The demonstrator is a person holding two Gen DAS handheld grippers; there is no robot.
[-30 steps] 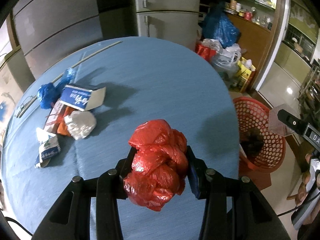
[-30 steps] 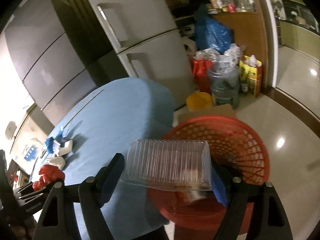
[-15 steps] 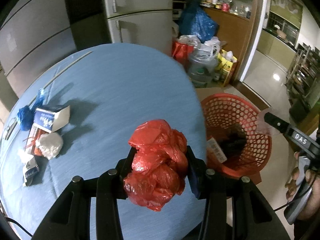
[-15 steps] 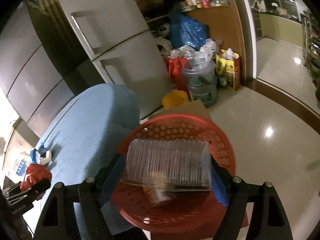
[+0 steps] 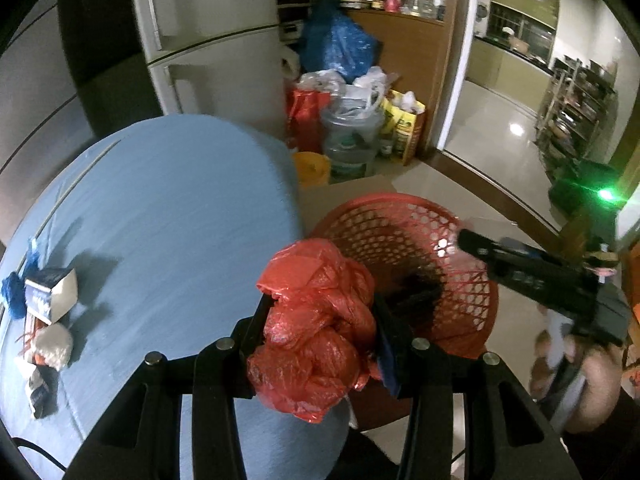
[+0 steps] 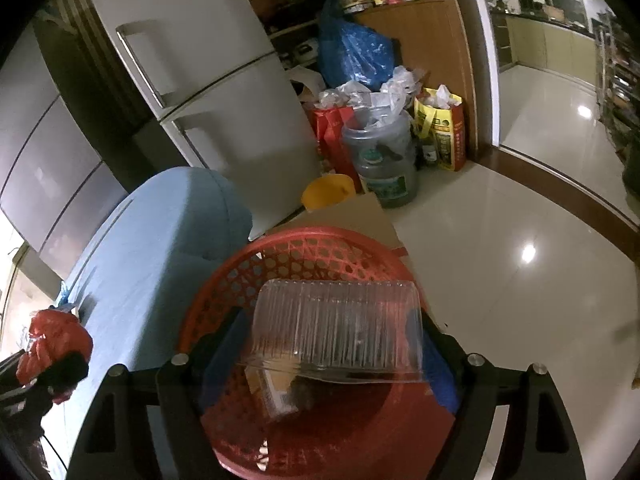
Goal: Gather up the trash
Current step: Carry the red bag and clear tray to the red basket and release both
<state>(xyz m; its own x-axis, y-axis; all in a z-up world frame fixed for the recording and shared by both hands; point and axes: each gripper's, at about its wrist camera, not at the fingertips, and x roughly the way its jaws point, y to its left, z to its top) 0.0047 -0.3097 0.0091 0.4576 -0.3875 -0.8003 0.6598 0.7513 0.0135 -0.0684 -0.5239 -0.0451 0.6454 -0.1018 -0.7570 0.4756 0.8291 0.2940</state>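
Observation:
My left gripper point(image 5: 318, 312) is shut on a crumpled red plastic bag point(image 5: 316, 320) and holds it over the right edge of the blue table point(image 5: 160, 216), beside the red mesh basket point(image 5: 404, 236). My right gripper point(image 6: 336, 340) is shut on a clear ribbed plastic container point(image 6: 338, 330) and holds it directly above the red basket point(image 6: 304, 252), which has some trash at its bottom. The red bag also shows at the far left of the right wrist view point(image 6: 54, 340). The right gripper's body shows in the left wrist view point(image 5: 532, 276).
More trash lies at the table's left edge: a small blue-and-white carton point(image 5: 50, 292), a white crumpled wad point(image 5: 52, 344) and a blue bag point(image 5: 14, 294). A fridge point(image 6: 208, 92), bags, a water jug point(image 6: 384, 160) and a yellow tub point(image 6: 328, 192) stand behind the basket.
Both grippers have swung right toward the basket. The left one with the red bag has reached the table's right edge; the right one with the clear container has come over the basket's opening.

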